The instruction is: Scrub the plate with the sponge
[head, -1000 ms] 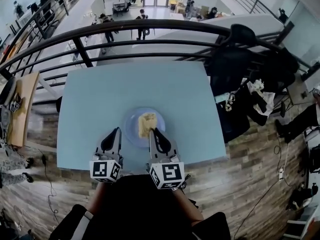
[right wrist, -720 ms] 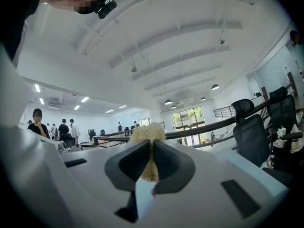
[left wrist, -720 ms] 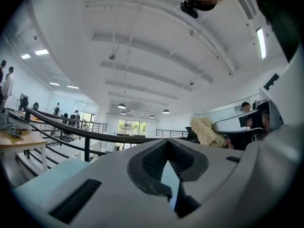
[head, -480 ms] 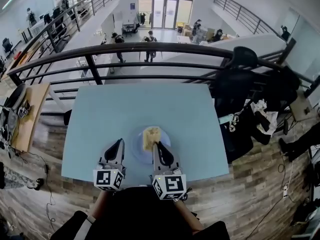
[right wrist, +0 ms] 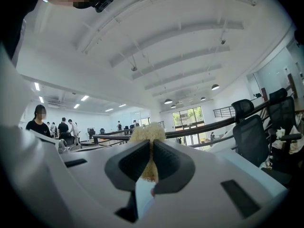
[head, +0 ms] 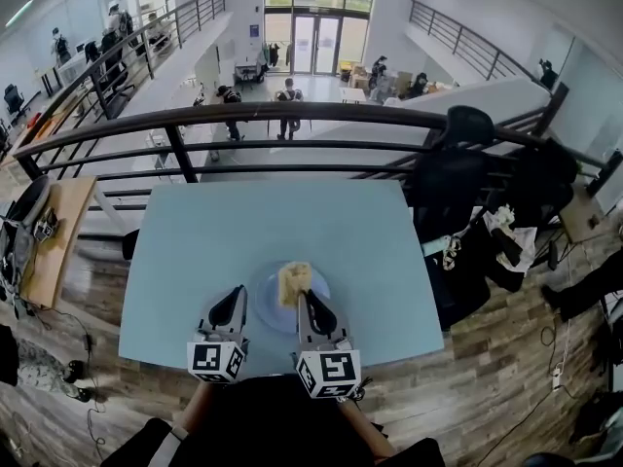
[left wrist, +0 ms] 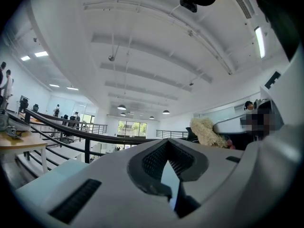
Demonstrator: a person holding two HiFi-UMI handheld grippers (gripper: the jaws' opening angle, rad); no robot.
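Right gripper: jaws closed on the yellow, coarse-fibred sponge, pinching only its near edge. The sponge sits over the far half of the round pale-blue plate; I cannot confirm contact.

Left gripper: jaws together, empty, just left of the plate and apart from it.

The plate lies unrestrained on the light-blue table.

Risks: scrubbing pressure may slide the plate toward the near table edge, and the shallow pinch may let the sponge twist out.

Near rim of plate behind right tongs
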